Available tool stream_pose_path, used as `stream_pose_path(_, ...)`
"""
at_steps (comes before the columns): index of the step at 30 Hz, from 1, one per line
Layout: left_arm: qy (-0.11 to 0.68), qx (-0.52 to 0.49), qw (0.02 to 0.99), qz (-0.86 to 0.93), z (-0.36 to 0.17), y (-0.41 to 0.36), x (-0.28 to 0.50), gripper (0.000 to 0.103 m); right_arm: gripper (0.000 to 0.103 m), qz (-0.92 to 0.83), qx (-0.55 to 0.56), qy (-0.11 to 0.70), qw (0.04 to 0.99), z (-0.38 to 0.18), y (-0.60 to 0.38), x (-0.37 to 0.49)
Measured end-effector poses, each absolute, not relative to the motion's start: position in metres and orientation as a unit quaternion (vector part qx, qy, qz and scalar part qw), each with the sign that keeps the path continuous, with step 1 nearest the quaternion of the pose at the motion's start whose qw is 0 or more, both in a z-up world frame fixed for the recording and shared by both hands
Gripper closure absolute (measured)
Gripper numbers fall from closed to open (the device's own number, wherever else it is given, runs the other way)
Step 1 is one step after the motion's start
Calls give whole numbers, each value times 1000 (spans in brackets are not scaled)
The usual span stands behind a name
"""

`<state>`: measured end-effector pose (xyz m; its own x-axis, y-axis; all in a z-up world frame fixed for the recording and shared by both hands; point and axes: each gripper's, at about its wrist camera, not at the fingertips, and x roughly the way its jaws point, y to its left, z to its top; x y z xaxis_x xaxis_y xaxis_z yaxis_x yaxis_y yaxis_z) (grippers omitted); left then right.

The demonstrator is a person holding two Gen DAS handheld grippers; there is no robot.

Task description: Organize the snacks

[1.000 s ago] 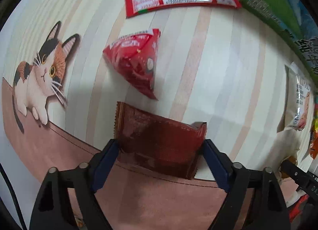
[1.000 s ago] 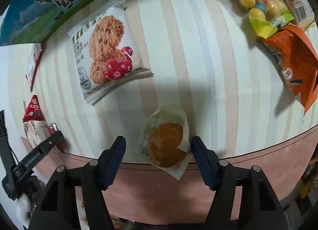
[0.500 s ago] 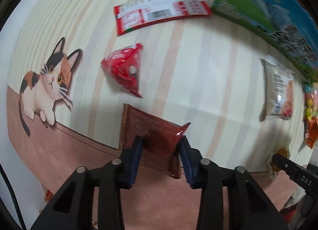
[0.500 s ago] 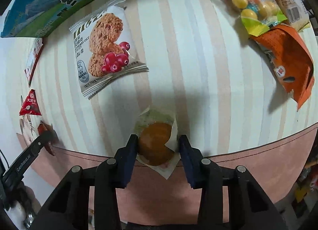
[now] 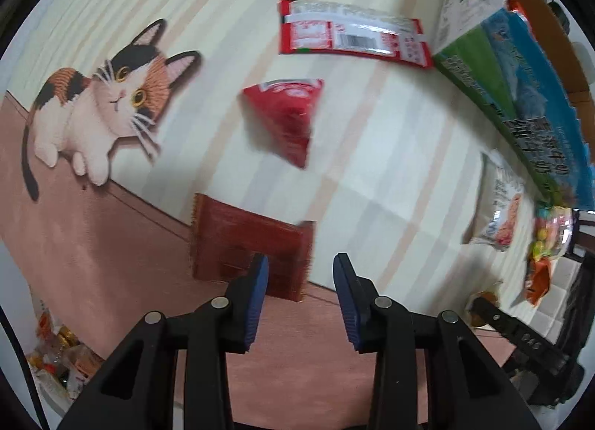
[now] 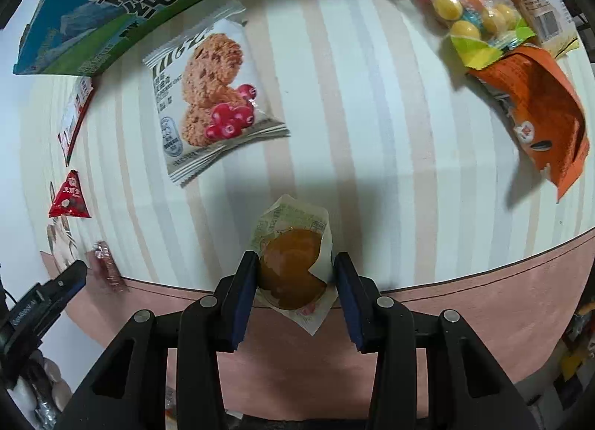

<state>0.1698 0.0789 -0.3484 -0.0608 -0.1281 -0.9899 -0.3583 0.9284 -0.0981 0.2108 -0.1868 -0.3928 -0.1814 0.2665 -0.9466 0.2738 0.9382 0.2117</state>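
- Left wrist view: my left claw [image 5: 299, 262] points straight down at the cream-striped desk [image 5: 372, 132], its blue-padded fingers drawn close together.
- The flat reddish-brown foil packet with serrated ends [image 5: 230, 240] sits at the fingertips. It lies against the left finger and its right edge stops short of the right finger. I cannot tell whether I truly have it pinched.
- Beyond it lies a red triangular packet [image 5: 286, 121], with the printed calico cat [image 5: 111, 102] off to the left.
- Right wrist view: my right claw [image 6: 295, 262] tilts steeply downward over the desk's pinkish-brown border.
- It is clamped on a round golden pastry in a clear-and-white wrapper [image 6: 292, 273], one pad on each side.
- The white oat-cookie packet with red berries [image 6: 212, 95] lies well beyond, near the blue-and-green carton [image 6: 130, 2].
- At the left edge my other claw shows, the brown packet at its tip.
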Motion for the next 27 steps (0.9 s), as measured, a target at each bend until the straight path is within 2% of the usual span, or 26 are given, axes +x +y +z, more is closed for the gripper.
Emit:
stream_pose_path(3, 733, -206, 638, 115, -361, 108, 164, 69, 58, 3, 173, 769, 616, -389, -182, 212)
stream_pose_path(5, 730, -273, 611, 140, -368, 128, 156, 65, 58, 4, 173, 767, 618, -385, -180, 212)
stream_pose_path(8, 710, -387, 561, 178, -380, 159, 142, 65, 58, 3, 173, 766, 619, -383, -178, 213)
stream_pose_path(12, 696, -445, 526, 203, -388, 175, 139, 65, 58, 2, 177, 768, 615, -396, -180, 223)
stream_pose_path(15, 693, -455, 510, 229, -393, 190, 143, 64, 58, 2, 179, 767, 616, -400, -178, 227)
stream_pose_path(18, 696, -448, 501, 253, -393, 198, 152, 56, 58, 5, 183, 766, 616, -398, -176, 229)
stream_pose_path(22, 731, -403, 478, 273, -401, 204, 164, 50, 58, 6, 179, 762, 622, -395, -170, 237)
stream_pose_path(24, 737, -397, 472, 276, -406, 203, 163, 43, 58, 7, 177, 760, 625, -393, -170, 239)
stream_pose_path(27, 738, -395, 474, 275, -409, 201, 163, 43, 58, 8, 176, 759, 627, -391, -169, 242)
